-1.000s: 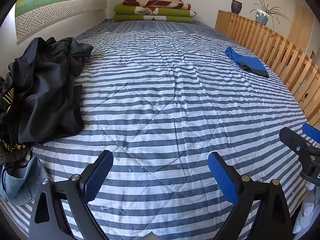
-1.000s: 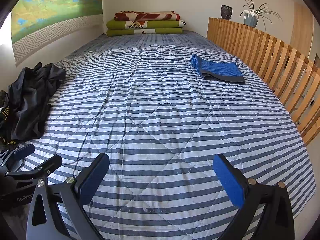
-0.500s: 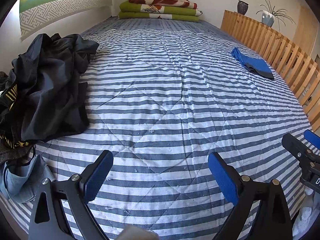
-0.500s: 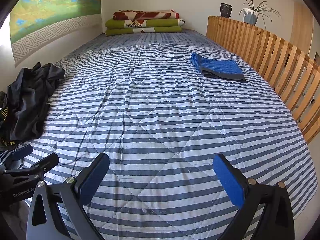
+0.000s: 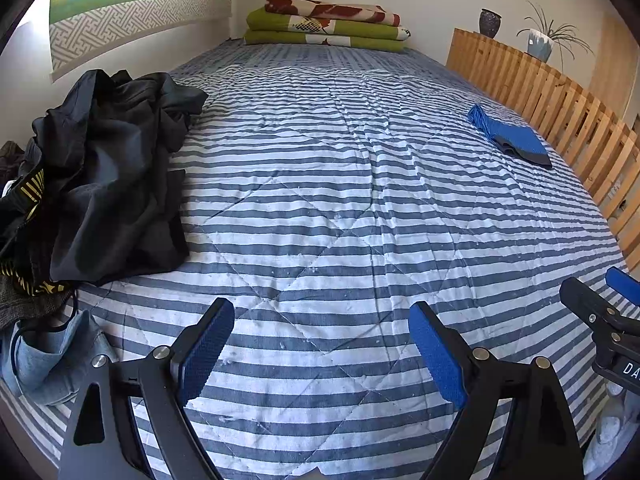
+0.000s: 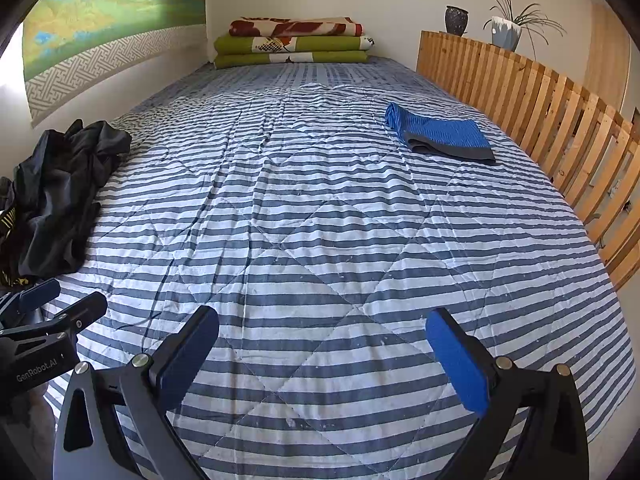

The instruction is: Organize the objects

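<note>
on the blue-and-white striped quilted bed cover [image 5: 340, 216]: one crumpled black garment heap [image 5: 108, 176] at its left edge, one folded blue cloth [image 6: 444, 134] near its right edge, three folded blankets [image 6: 292, 46] stacked at its far end. beyond its right side, two pots [image 6: 456, 20].
</note>
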`<state>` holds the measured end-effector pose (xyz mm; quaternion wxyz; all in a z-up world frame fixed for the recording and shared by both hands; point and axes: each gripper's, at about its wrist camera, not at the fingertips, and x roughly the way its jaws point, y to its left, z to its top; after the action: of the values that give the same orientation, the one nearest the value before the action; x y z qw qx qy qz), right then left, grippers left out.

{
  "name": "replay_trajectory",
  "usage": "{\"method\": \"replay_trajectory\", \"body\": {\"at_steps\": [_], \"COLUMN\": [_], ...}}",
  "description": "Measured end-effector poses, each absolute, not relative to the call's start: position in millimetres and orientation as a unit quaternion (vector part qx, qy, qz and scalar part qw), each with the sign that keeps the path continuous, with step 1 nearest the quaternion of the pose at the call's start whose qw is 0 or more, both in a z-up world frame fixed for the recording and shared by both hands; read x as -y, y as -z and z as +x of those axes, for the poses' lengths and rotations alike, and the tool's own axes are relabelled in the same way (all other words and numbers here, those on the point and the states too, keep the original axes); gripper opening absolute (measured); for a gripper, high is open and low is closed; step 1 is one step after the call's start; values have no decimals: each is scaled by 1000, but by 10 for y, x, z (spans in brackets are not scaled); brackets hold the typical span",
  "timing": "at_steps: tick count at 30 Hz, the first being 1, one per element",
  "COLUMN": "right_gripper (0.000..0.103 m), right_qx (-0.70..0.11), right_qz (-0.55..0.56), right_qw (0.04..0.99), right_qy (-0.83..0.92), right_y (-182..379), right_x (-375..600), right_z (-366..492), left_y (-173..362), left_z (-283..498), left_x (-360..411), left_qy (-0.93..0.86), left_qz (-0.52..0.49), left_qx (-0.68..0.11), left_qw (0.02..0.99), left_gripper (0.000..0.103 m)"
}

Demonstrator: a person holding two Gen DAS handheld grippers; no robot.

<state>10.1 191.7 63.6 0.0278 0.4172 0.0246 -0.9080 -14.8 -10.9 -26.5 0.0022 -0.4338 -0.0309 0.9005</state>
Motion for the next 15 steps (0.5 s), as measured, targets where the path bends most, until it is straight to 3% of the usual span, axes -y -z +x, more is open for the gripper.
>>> {"method": "replay_trajectory", "body": {"at_steps": [8, 15], "right_gripper": [102, 102], "right_qx": [-26, -33], "right_qz": [421, 427], "right_qw": [32, 43], "right_qy": [906, 903], "right_y": [-629, -597], "right_x": [-1909, -1868], "right_z": [109, 111], "left_y": [244, 271], "left_z": [-119, -132], "left_x": [147, 84], "left_qy": [-902, -895], "left_qz": [-429, -445], "left_qx": [58, 34], "left_qw": [0, 7], "left_gripper": [91, 91]}}
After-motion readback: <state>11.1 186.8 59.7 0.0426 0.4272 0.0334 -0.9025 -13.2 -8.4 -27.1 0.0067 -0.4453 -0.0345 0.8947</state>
